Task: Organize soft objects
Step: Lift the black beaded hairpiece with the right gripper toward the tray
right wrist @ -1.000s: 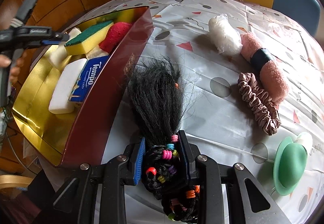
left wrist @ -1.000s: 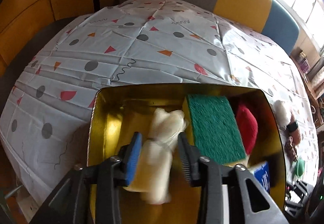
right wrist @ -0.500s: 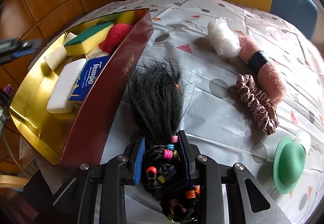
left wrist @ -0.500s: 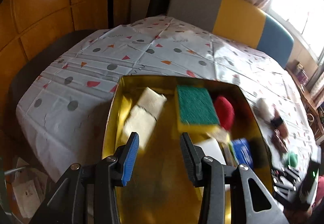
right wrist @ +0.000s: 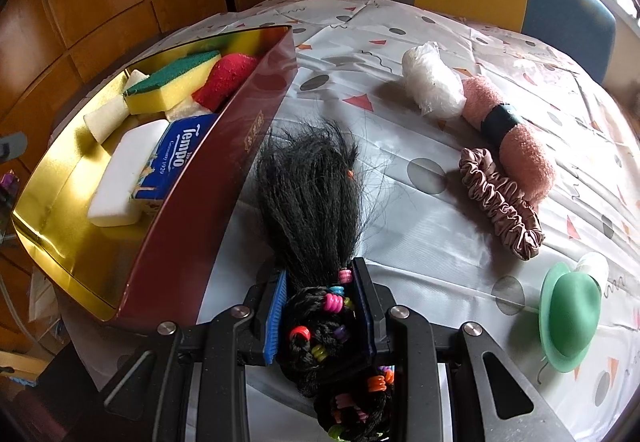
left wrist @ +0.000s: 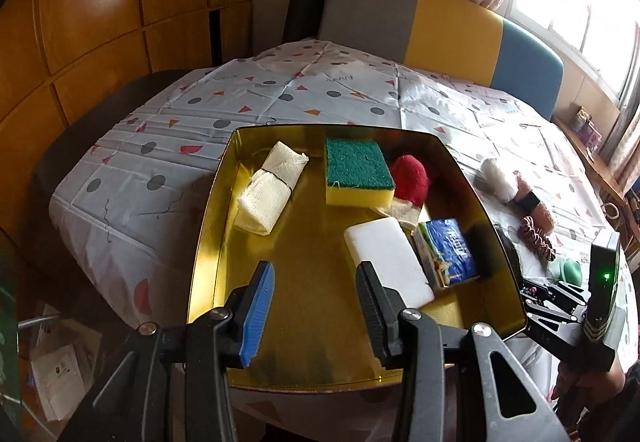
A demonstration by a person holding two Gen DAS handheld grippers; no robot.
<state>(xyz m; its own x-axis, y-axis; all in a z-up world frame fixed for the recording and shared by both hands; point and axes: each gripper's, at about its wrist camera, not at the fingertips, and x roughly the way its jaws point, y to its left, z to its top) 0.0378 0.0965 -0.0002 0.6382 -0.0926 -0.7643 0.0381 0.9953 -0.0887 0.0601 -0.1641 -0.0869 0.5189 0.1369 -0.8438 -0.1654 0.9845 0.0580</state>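
Left gripper (left wrist: pixel 314 306): jaws spread wide with nothing between them — above the near end of the tin.
Right gripper (right wrist: pixel 322 316): clamped on the hair piece (right wrist: pixel 312 198) at its beaded, braided end; the loose black hair fans forward over the cloth, just beside the tin's red outer wall.
Tin (left wrist: pixel 208 242): gold inside, on the table's near-left part.
In the tin: cloth roll (left wrist: pixel 270 192) at far left; sponge (left wrist: pixel 356 172), green side up, at the far middle; red sock (left wrist: pixel 410 180) touching the sponge's right side; white block (left wrist: pixel 388 260) nearer; tissue pack (left wrist: pixel 448 252) touching it on the right.
On the tablecloth (right wrist: pixel 400 210), right of the tin: plastic-wrapped white bundle (right wrist: pixel 432 86) touching a pink roll (right wrist: pixel 516 138) with a dark band; scrunchie (right wrist: pixel 500 198) alongside the roll; green hat (right wrist: pixel 568 318) nearest — apart from the rest.
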